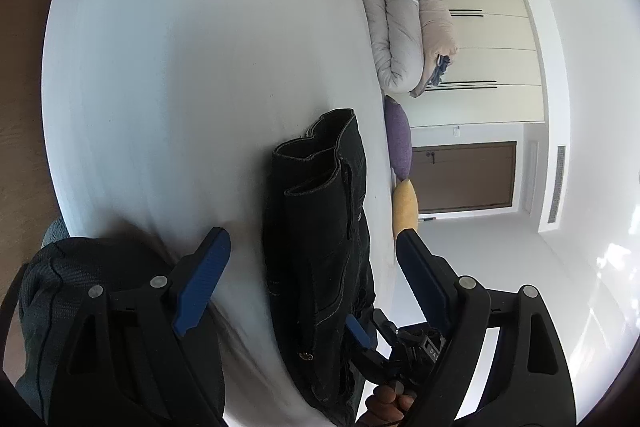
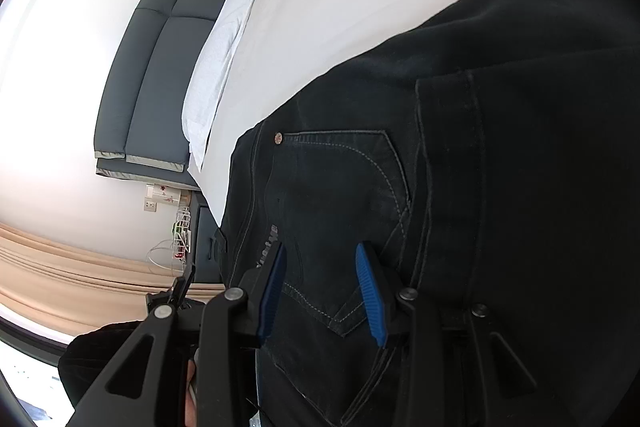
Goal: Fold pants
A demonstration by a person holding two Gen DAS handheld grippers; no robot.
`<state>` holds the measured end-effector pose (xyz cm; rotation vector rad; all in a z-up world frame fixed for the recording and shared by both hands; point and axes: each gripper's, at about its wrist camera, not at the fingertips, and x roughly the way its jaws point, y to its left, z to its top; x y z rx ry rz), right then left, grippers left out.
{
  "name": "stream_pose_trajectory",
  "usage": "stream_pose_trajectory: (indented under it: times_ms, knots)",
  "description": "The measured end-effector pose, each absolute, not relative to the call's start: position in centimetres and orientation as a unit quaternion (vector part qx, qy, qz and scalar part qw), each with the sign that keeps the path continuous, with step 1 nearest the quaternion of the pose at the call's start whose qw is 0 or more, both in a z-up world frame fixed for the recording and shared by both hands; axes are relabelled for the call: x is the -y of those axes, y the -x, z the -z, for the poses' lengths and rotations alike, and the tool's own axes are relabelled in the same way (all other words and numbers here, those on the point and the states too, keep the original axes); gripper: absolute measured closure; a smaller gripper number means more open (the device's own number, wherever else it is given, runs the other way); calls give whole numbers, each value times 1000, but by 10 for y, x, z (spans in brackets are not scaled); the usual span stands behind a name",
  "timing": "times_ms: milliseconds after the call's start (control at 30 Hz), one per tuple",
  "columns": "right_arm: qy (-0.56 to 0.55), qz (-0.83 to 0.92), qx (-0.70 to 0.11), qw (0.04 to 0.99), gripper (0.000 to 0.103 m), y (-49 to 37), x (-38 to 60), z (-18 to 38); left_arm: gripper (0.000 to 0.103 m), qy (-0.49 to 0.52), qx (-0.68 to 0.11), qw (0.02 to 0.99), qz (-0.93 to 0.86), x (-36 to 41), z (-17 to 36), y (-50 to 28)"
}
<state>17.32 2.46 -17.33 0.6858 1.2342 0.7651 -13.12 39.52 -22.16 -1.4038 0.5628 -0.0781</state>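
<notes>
Dark denim pants (image 1: 320, 235) lie folded lengthwise on the white bed (image 1: 180, 67), hems at the far end. My left gripper (image 1: 312, 239) is open above the bed, its blue fingers either side of the pants without touching them. In the left wrist view my right gripper (image 1: 364, 337) shows at the near end of the pants, against the waist. In the right wrist view the pants (image 2: 460, 167) fill the frame with a back pocket (image 2: 344, 211) showing. My right gripper (image 2: 320, 287) is open, its blue fingers (image 2: 370, 291) resting over the pocket area.
A rolled beige duvet (image 1: 404, 31) lies at the far end of the bed. A purple cushion (image 1: 398, 139) and a yellow cushion (image 1: 405, 207) sit at the bed edge. A dark knit garment (image 1: 60, 299) lies near left. A grey headboard (image 2: 160, 67) and nightstand (image 2: 208, 231) stand beyond.
</notes>
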Motion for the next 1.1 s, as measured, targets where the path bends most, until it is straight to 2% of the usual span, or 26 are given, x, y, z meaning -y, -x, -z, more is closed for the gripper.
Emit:
stream_pose_trajectory:
  times_ms: [133, 233, 400, 500, 567, 600, 633, 700, 767, 867, 1067, 1100]
  knots:
    - [-305, -342, -554, 695, 64, -172, -27, 173, 19, 645, -244, 721, 62, -398, 230, 131]
    - [-304, -343, -554, 695, 64, -173, -29, 173, 20, 620, -271, 732, 84, -399, 242, 117]
    - [-303, -346, -554, 694, 64, -173, -32, 173, 19, 637, -272, 715, 100, -402, 245, 104]
    - [-306, -347, -553, 692, 64, -174, -32, 174, 19, 684, -250, 674, 124, -409, 258, 99]
    - [-304, -348, -554, 693, 64, -174, -33, 174, 26, 704, -239, 656, 125, -411, 262, 96]
    - [-304, -349, -553, 692, 64, -174, -34, 173, 40, 702, -245, 658, 118, -410, 263, 94]
    - [-305, -350, -553, 692, 64, -175, -34, 172, 59, 690, -256, 668, 111, -408, 261, 93]
    - [-310, -349, -550, 693, 64, -176, -34, 170, 76, 661, -279, 689, 105, -401, 253, 92]
    - [-313, -345, -548, 695, 64, -177, -32, 169, 76, 634, -286, 712, 98, -394, 241, 93]
    - [-311, -331, -555, 697, 64, -181, -27, 169, 82, 579, -292, 756, 88, -384, 215, 91]
    - [-306, -311, -555, 708, 70, -189, -12, 168, 86, 530, -296, 792, 65, -366, 190, 86]
    - [-305, -301, -558, 710, 81, -191, -8, 170, 86, 524, -298, 796, 62, -364, 188, 87]
